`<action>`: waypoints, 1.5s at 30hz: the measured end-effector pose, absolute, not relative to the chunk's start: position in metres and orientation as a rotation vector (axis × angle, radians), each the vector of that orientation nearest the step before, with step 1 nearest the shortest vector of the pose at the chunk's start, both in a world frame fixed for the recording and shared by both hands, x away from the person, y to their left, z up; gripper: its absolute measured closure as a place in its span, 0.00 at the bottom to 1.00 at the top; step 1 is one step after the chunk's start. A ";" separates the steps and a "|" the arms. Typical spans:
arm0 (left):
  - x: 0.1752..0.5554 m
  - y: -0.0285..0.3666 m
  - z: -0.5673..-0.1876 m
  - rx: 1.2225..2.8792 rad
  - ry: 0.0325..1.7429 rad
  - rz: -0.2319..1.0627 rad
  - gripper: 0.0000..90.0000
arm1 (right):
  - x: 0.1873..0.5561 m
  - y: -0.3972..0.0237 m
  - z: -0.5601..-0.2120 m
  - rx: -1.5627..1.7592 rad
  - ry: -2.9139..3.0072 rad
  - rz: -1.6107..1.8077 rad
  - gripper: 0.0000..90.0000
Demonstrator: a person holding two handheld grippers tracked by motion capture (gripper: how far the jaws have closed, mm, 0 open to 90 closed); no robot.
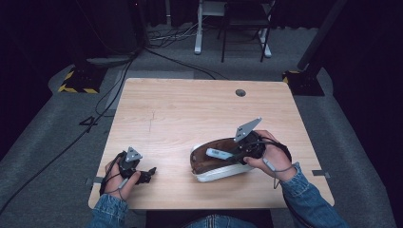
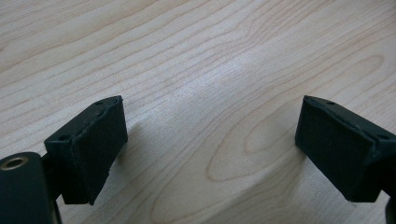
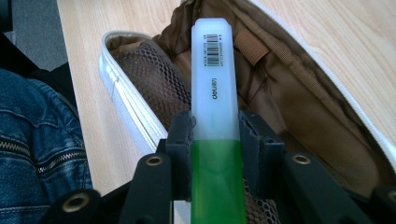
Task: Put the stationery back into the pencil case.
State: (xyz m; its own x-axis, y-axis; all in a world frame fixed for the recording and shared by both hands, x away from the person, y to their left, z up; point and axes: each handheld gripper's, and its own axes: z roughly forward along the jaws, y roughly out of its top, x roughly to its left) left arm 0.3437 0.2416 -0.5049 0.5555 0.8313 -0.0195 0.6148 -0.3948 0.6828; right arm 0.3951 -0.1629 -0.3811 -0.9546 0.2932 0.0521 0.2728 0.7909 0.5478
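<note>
Right gripper clamped on highlighter; pads pressed on both sides at junction of green body and frosted white cap. Cap end projected forward beyond fingertips, over open pencil case with brown lining and white edge. In high view, highlighter held above pencil case at table's near right part. Left gripper rested on bare wood at near left, jaws spread wide, nothing between them.

Wooden table, grey carpet floor, cables, dark surroundings
</note>
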 end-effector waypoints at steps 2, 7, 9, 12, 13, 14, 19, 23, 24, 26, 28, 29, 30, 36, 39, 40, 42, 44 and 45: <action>0.344 0.242 -0.505 2.144 1.156 0.432 0.10 | 0.396 -0.162 -0.382 0.461 2.943 0.887 0.74; 0.344 0.242 -0.505 2.143 1.156 0.432 0.10 | 0.397 -0.161 -0.385 0.463 2.944 0.893 0.74; 0.344 0.242 -0.505 2.143 1.156 0.432 0.10 | 0.399 -0.161 -0.386 0.464 2.946 0.893 0.74; 0.344 0.242 -0.505 2.143 1.156 0.432 0.10 | 0.400 -0.160 -0.389 0.452 2.943 0.891 0.74; 0.344 0.242 -0.505 2.143 1.156 0.432 0.10 | 0.400 -0.159 -0.389 0.449 2.942 0.892 0.74; 0.344 0.242 -0.505 2.143 1.156 0.432 0.10 | 0.400 -0.158 -0.391 0.450 2.940 0.892 0.74; 0.344 0.242 -0.505 2.144 1.156 0.432 0.10 | 0.402 -0.157 -0.395 0.454 2.929 0.901 0.71; 0.344 0.242 -0.505 2.143 1.156 0.432 0.10 | 0.404 -0.158 -0.394 0.466 2.878 0.908 0.54; 0.344 0.242 -0.505 2.143 1.157 0.431 0.10 | 0.404 -0.159 -0.394 0.460 2.874 0.908 0.54; 0.344 0.242 -0.505 2.148 1.152 0.432 0.10 | 0.404 -0.160 -0.392 0.474 2.863 0.915 0.51; 0.344 0.242 -0.505 2.149 1.152 0.431 0.10 | 0.404 -0.162 -0.391 0.475 2.846 0.926 0.49; 0.344 0.242 -0.505 2.148 1.153 0.431 0.10 | 0.404 -0.164 -0.390 0.484 2.835 0.936 0.49; 0.344 0.242 -0.505 2.149 1.152 0.431 0.10 | 0.404 -0.165 -0.390 0.485 2.826 0.942 0.48; 0.345 0.241 -0.505 2.144 1.155 0.430 0.09 | 0.406 -0.179 -0.382 0.542 2.743 1.031 0.42; 0.345 0.241 -0.505 2.144 1.154 0.430 0.09 | 0.408 -0.189 -0.378 0.588 2.688 1.085 0.39; 0.345 0.241 -0.505 2.144 1.155 0.430 0.09 | 0.409 -0.192 -0.377 0.600 2.679 1.092 0.39; 0.345 0.241 -0.505 2.144 1.154 0.430 0.09 | 0.410 -0.198 -0.375 0.626 2.656 1.105 0.38; 0.345 0.241 -0.505 2.148 1.155 0.422 0.09 | 0.411 -0.201 -0.374 0.640 2.643 1.114 0.37; 0.346 0.241 -0.505 2.146 1.155 0.422 0.09 | 0.412 -0.204 -0.374 0.654 2.631 1.123 0.36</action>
